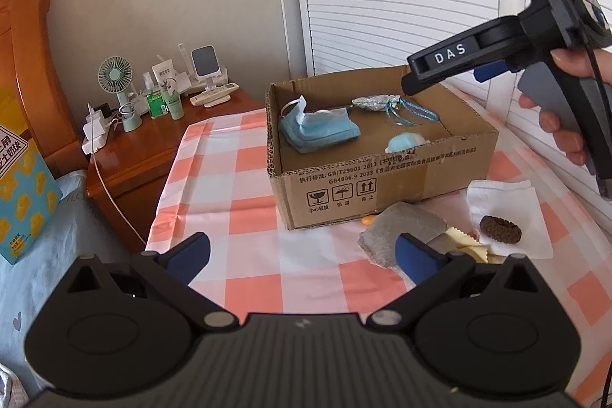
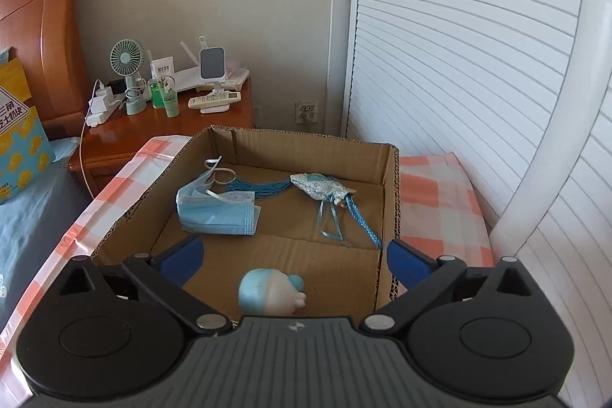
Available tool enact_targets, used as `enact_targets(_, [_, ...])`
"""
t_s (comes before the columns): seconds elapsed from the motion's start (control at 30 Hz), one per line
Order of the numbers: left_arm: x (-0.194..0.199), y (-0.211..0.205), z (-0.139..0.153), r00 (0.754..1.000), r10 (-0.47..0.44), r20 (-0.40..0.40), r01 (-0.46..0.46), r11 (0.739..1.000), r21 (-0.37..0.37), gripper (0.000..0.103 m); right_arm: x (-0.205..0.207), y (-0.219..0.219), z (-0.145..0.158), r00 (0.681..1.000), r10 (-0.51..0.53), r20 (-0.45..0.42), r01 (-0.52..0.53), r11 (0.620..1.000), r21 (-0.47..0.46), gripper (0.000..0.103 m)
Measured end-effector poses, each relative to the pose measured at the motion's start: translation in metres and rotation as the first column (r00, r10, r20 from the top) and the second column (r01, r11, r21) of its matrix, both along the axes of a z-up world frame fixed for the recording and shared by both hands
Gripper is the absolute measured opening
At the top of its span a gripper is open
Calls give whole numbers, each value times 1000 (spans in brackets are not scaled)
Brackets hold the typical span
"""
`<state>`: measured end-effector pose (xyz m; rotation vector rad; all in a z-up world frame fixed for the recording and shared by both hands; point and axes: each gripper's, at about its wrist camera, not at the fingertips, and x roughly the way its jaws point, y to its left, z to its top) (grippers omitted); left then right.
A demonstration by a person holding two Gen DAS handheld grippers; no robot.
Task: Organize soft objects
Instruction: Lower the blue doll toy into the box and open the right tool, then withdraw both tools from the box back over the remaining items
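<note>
Cardboard box (image 2: 386,201) holds mask (image 2: 218,213), pouch (image 2: 321,188), toy (image 2: 267,293)
Right claw (image 2: 294,255) spread wide above it, empty; left claw (image 1: 302,255) apart too

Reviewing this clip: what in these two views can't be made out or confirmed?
- Left wrist view: an orange thing between the cardboard box and the grey cloth is mostly hidden by both.
- Left wrist view: yellow cloth partly covered by the grey cloth and white tissue.
- Right wrist view: blue soft toy partly cut off by the right gripper body.
</note>
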<state>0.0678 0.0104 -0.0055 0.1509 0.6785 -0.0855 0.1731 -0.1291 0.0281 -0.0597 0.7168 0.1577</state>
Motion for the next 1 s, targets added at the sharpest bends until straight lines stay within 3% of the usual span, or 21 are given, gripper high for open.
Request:
enact_targets(0.5, [-5, -2, 4, 1000, -11, -8, 11, 1000, -3, 102, -59, -8, -3, 999, -36, 0, 36, 999, -26, 103])
enact_targets(1.0, [-6, -12, -3, 998, -39, -42, 39, 999, 1, 102, -121, -40, -48, 985, -157, -68, 155, 988, -26, 103])
